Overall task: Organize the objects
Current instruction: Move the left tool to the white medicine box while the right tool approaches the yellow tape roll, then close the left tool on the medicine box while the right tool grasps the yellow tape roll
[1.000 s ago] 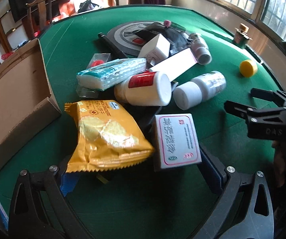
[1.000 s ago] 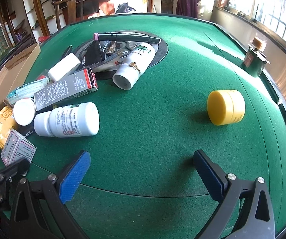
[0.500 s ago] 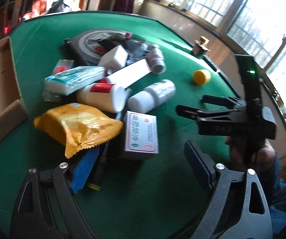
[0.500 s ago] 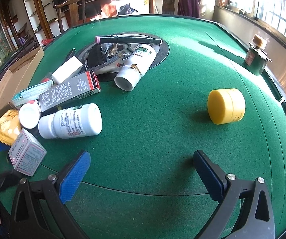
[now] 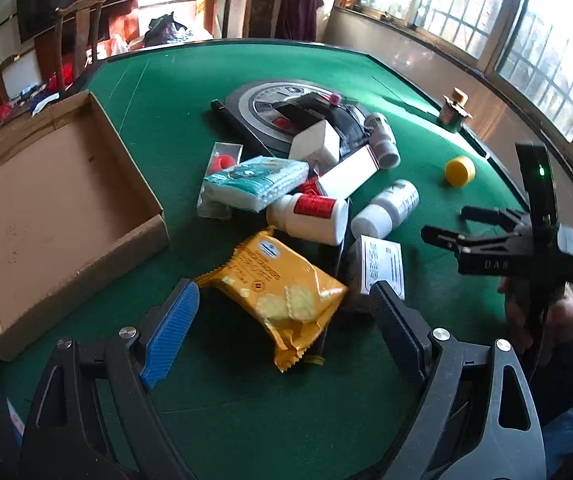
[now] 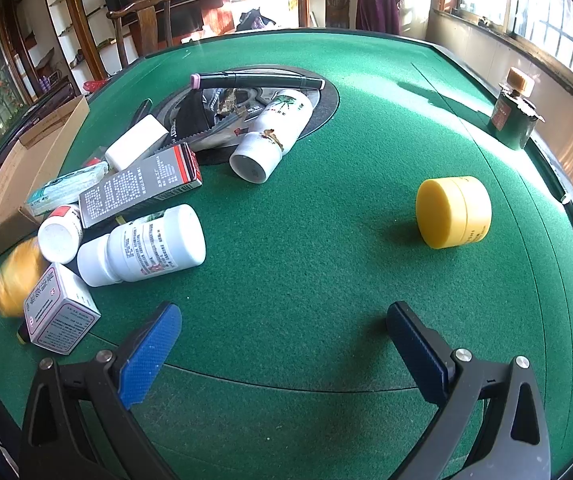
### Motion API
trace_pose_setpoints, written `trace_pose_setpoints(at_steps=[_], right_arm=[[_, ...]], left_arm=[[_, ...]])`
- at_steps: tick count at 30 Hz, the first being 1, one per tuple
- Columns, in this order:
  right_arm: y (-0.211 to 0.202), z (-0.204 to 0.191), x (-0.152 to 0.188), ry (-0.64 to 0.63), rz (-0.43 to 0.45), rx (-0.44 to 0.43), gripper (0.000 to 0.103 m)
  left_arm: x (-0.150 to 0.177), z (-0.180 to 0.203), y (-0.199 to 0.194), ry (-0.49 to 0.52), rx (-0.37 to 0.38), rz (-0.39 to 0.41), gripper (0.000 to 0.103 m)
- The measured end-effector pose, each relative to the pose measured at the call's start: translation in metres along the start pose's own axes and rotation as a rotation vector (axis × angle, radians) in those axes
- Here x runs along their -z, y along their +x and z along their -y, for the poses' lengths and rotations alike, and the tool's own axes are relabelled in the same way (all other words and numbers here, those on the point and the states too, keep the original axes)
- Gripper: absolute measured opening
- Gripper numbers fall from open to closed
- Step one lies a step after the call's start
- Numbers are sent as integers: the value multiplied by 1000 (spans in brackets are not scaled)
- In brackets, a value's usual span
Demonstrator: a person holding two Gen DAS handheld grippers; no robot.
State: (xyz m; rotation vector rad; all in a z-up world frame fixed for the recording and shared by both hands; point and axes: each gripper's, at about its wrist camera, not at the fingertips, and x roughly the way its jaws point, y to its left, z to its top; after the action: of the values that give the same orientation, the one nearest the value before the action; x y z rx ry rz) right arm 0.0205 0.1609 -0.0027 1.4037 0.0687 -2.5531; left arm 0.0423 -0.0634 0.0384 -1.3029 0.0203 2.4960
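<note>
A yellow cracker packet sits crosswise between the jaws of my left gripper, which is shut on it just above the green felt; in the right wrist view the packet is a blur at the far left. A white medicine box lies right behind the right finger. Behind the packet lie a red-labelled white bottle, a second white bottle and a tissue pack. My right gripper stands open over bare felt, with a yellow jar ahead of it to the right.
An open cardboard box stands at the left of the table. Further back, a long grey carton, a white tube bottle and a black marker lie on and around a round black disc. A dark green bottle stands at the right edge.
My left gripper has narrowed around the yellow packet and swung, so the cardboard box now shows at the left. The packet has turned with it. The right gripper has kept still.
</note>
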Motion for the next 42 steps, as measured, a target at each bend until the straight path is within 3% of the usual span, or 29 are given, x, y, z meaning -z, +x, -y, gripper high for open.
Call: trace_pose_setpoints(at_steps=[5,8,14,16,19,21,22,23,30,33,36,42], right_arm=[[-1,0,0,2,1,-3,103],[-1,0,1,2,0,-2,103],[-2,1,0,7,2,1,103],[-2,2,-1,13,0,1,103],[-2,3,-1,14,-2,0,103],[-2,3,-1,15,0,1,103],[-2,3,-1,17,0,0,103],[-2,4,-1,20,0,-1,103],[-3,9,-1,33,13,-17,103],[-8,14,-1,47,29,-67,102],[-30,27,0,56,97,-113,102],[-77,71,-2,66,271,60,103]], left_arm=[[10,34,-4,151,57,2,88],[10,56,-1,215,55,-4,88],[-4,76,25,212,1,-45,88],[-8,81,35,224,-41,-59,81],[-12,85,47,216,-34,-84,69],[-14,87,55,211,-43,-98,50],[-14,87,60,202,-43,-107,46],[-14,86,65,193,-44,-122,33],[-12,80,65,137,0,-98,33],[-10,75,54,118,34,-71,33],[-8,68,40,115,30,-36,33],[-8,31,26,41,23,15,33]])
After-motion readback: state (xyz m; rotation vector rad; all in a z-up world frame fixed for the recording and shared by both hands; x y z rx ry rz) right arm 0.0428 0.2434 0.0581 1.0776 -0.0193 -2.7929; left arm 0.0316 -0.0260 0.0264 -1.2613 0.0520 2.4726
